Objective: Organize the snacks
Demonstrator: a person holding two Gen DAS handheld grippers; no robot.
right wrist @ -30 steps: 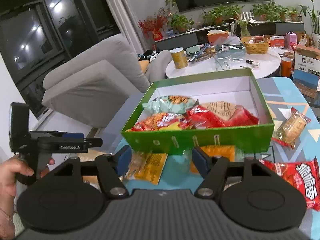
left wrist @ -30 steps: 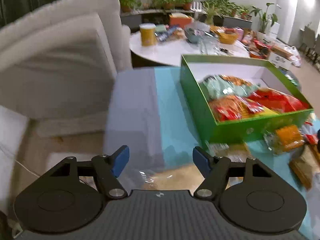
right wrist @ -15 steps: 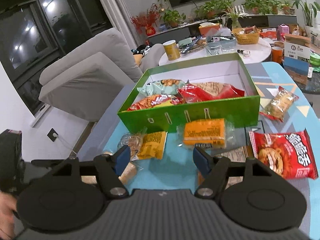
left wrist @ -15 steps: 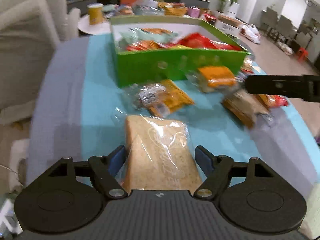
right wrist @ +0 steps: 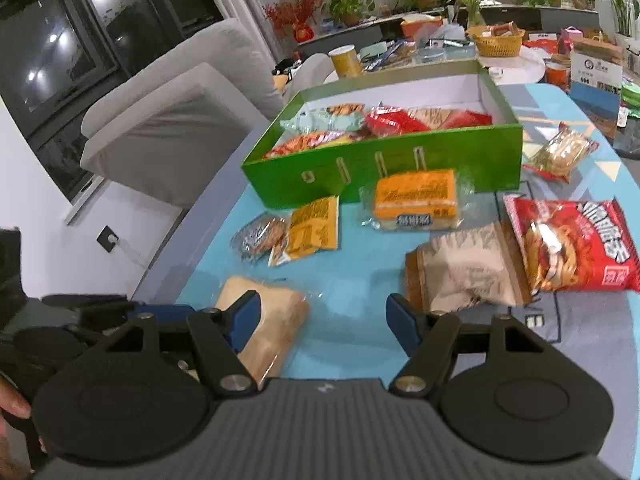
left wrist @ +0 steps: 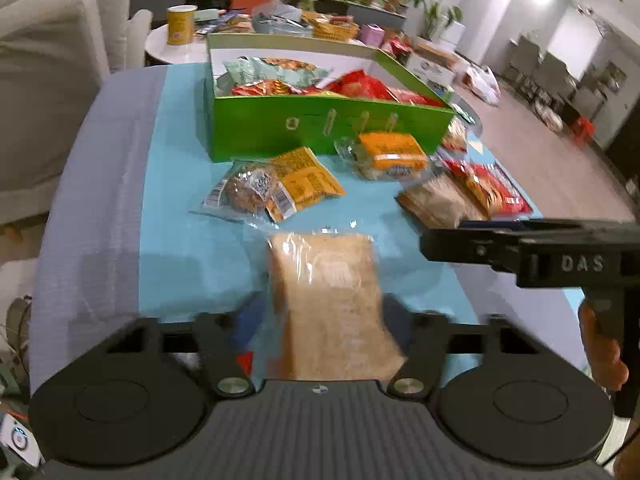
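The left gripper [left wrist: 326, 322] has just squeezed its fingers shut on the clear bag of bread [left wrist: 332, 300], which lies on the blue table [left wrist: 192, 248] in front of the green box [left wrist: 320, 128]. Only the left view shows a hand [left wrist: 604, 352] holding the right gripper [right wrist: 323, 322], whose fingers sit partly open with nothing between them. Six snack packs lie outside the box. The left fingers look blurry.
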